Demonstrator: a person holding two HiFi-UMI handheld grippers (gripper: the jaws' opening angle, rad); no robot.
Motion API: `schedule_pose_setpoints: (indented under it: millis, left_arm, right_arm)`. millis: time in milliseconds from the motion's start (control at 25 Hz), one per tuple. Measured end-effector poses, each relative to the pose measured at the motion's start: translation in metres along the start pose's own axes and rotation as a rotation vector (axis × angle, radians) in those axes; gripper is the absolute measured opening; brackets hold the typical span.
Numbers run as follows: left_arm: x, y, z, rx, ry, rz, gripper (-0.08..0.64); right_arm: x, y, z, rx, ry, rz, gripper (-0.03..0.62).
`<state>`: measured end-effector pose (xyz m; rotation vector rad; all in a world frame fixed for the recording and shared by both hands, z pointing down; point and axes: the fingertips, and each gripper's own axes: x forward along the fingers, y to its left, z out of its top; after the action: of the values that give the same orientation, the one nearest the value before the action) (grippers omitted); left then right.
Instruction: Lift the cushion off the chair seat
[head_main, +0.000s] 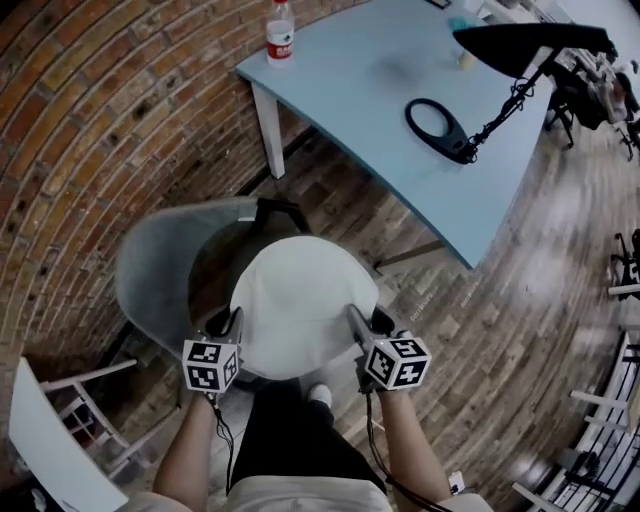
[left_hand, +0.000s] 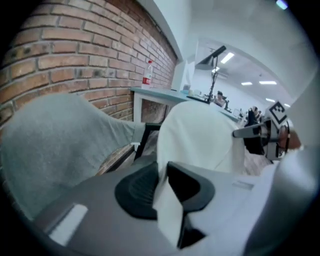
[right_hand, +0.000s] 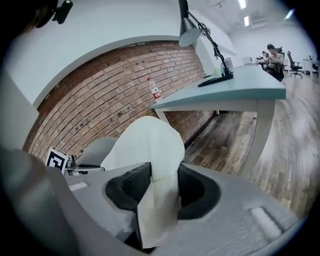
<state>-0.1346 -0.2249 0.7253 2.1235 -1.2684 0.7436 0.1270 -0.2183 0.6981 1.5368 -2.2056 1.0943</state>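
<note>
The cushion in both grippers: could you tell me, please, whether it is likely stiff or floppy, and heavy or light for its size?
The cushion is probably soft: its edge crumples thin between the jaws of the left gripper and right gripper. Likely light, since two edge pinches seem to carry it.

A red-brick wall runs along the left, with plain white wall above it. The floor is of dark wood planks. A pale blue table on white legs stands close to the brick. A clear bottle with a red label stands at the table's corner by the wall. A black desk lamp rises from a ring-shaped base near the table's front edge. Strip lights glow on the white ceiling farther back.
</note>
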Motion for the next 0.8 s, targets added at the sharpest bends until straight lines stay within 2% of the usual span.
schedule_pose_setpoints:
  millis: [400, 560, 800]
  left_arm:
    - [-0.134, -0.073, 0.087, -0.006, -0.139, 0.009, 0.054]
    - [-0.192, -0.100, 0.105, 0.015, -0.205, 0.027, 0.054]
    - [-0.250, -0.120, 0.132, 0.058, -0.282, 0.049, 0.054]
  right_arm:
    - [-0.138, 0.055, 0.085, -0.059, -0.142, 0.050, 0.141]
    - [-0.194, 0.079, 0.106, -0.082, -0.185, 0.072, 0.141]
    - [-0.239, 0.106, 0.132, -0.117, -0.254, 0.087, 0.140]
